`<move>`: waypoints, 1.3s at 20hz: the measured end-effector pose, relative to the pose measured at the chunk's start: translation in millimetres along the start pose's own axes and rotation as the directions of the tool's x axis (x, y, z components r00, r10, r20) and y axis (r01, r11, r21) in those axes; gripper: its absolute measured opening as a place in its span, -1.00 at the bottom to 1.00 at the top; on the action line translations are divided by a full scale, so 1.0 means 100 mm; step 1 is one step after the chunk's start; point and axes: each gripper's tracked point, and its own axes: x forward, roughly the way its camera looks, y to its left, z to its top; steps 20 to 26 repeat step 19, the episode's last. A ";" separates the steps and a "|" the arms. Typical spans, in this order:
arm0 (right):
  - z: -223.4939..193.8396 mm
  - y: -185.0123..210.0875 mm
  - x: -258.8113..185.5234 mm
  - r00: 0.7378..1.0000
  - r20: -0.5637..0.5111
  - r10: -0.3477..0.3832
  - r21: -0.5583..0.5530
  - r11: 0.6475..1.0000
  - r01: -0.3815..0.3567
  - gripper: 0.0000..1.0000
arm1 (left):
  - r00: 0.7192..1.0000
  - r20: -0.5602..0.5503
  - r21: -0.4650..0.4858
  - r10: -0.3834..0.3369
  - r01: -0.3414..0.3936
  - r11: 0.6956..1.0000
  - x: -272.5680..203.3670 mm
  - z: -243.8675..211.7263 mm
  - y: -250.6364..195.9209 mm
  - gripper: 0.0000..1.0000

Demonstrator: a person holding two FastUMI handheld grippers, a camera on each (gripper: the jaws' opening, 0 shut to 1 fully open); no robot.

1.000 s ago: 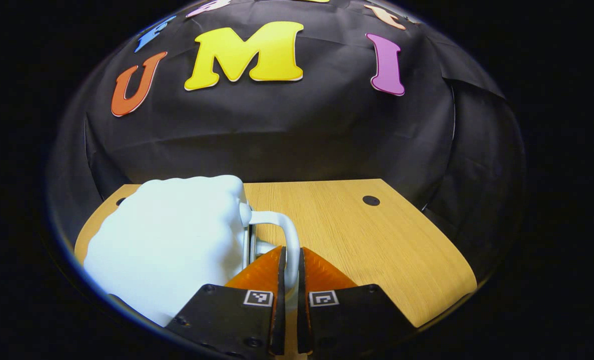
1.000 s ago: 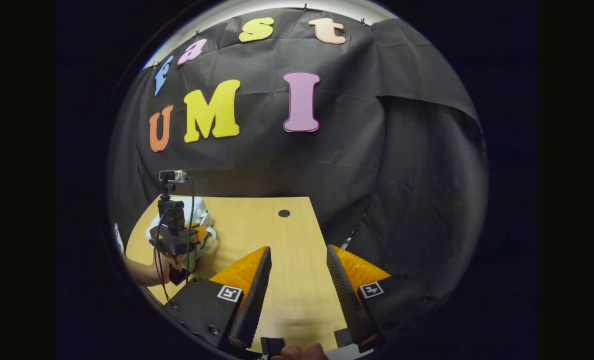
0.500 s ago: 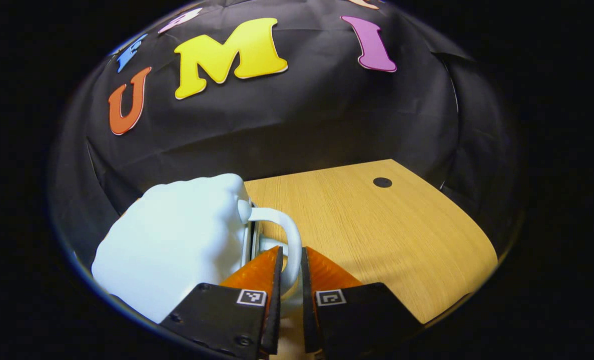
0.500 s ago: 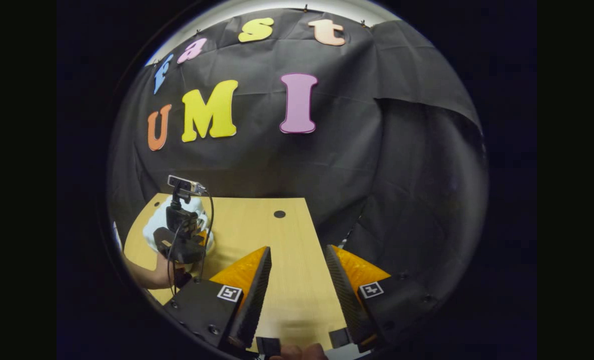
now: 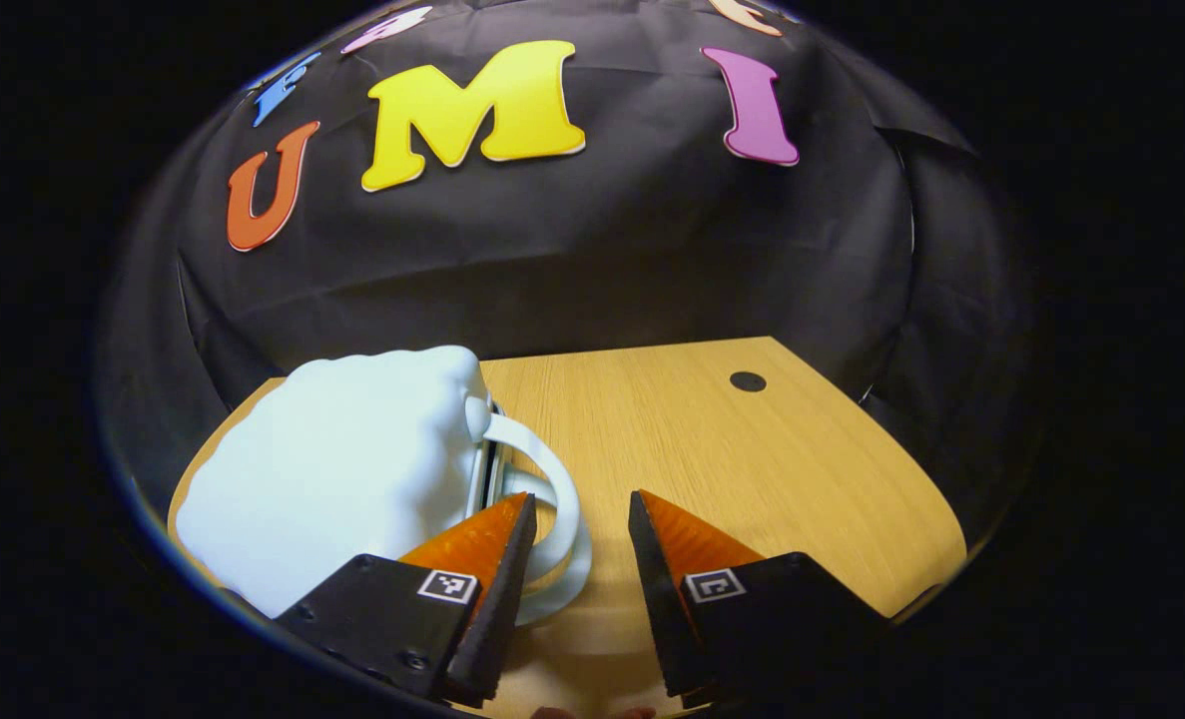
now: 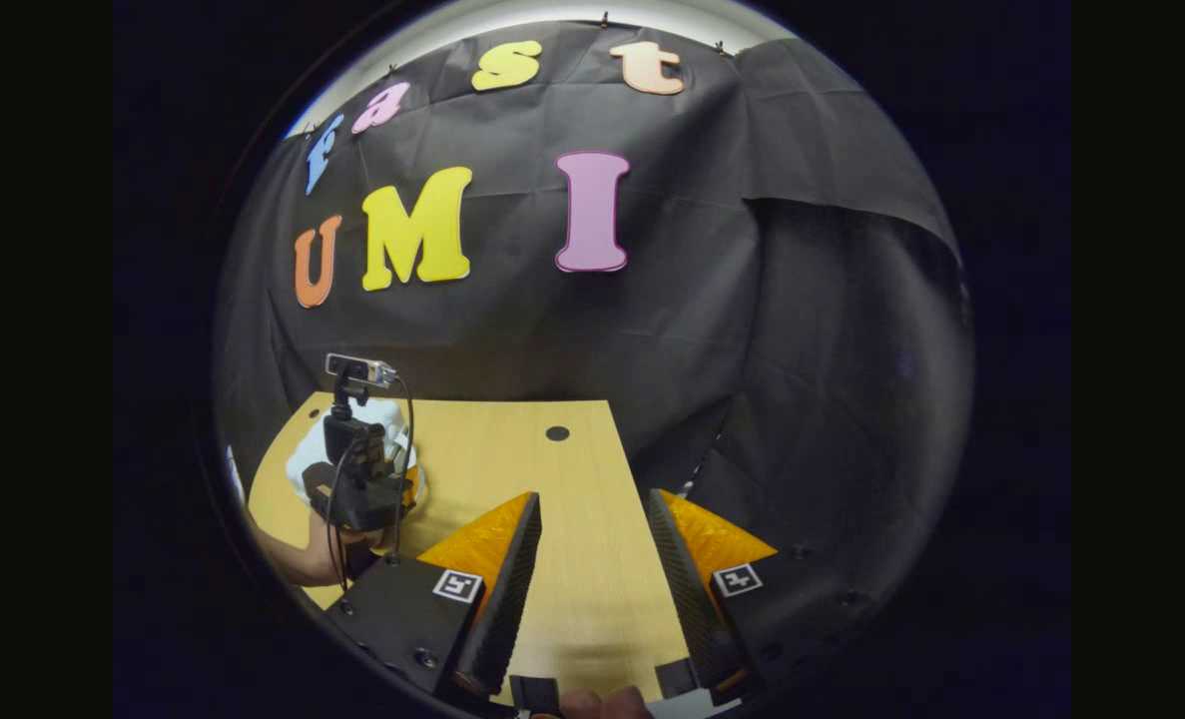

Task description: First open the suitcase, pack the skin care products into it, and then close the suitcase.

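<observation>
A small white suitcase (image 5: 342, 469) with a bumpy shell rests on the wooden table (image 5: 752, 469) at the left of the left gripper view. Its curved white handle (image 5: 554, 469) sticks out to the right. My left gripper (image 5: 581, 495) is open, with the handle's loop just inside the left finger and free of the right one. In the right gripper view the suitcase (image 6: 384, 413) shows behind the left gripper's body (image 6: 357, 484), which a hand (image 6: 302, 557) holds. My right gripper (image 6: 592, 499) hangs open over bare table, well right of the suitcase.
A small dark hole (image 5: 748, 380) marks the table's far right part and also shows as a hole (image 6: 557, 433) in the right gripper view. The black cloth wall closes the table's back and right side. Bare wood (image 6: 512, 454) lies between the suitcase and my right gripper.
My left gripper has opened and let go of the suitcase handle, which it pinched a second ago. The right gripper has barely moved.
</observation>
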 end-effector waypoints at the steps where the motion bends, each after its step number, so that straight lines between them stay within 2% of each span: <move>1: 0.05 0.08 0.01 1.000 0.018 0.013 0.008 1.000 -0.013 0.32 | 1.000 0.030 -0.009 0.004 -0.003 1.000 -0.11 0.13 0.03 0.27; 3: 0.15 0.24 0.03 0.998 0.047 0.045 0.017 0.999 -0.046 0.32 | 0.994 0.104 -0.036 0.012 -0.009 0.999 -0.36 0.46 0.14 0.60; 7: 0.34 0.73 0.03 0.984 0.107 0.144 -0.002 0.990 -0.144 0.32 | 0.971 0.234 -0.087 0.043 -0.024 0.996 -0.92 1.10 0.51 0.87; 11: 0.62 1.29 0.01 0.954 0.190 0.233 -0.046 0.972 -0.229 0.32 | 0.945 0.318 -0.094 0.079 -0.051 0.994 -1.44 1.54 0.94 0.89; 15: 0.91 1.56 -0.01 0.930 0.279 0.238 -0.054 0.971 -0.233 0.31 | 0.915 0.387 -0.116 0.117 -0.077 0.990 -1.87 1.77 1.19 0.89; 16: 0.97 1.64 -0.03 0.924 0.297 0.242 -0.056 0.970 -0.236 0.24 | 0.910 0.398 -0.117 0.119 -0.078 0.990 -1.95 1.78 1.22 0.89; 18: 1.03 1.76 -0.05 0.915 0.318 0.249 -0.047 0.968 -0.247 0.31 | 0.904 0.412 -0.111 0.111 -0.071 0.991 -2.10 1.79 1.21 0.89; 26: 1.06 1.81 -0.08 0.911 0.331 0.246 -0.047 0.968 -0.245 0.31 | 0.902 0.419 -0.109 0.106 -0.066 0.992 -2.18 1.80 1.20 0.89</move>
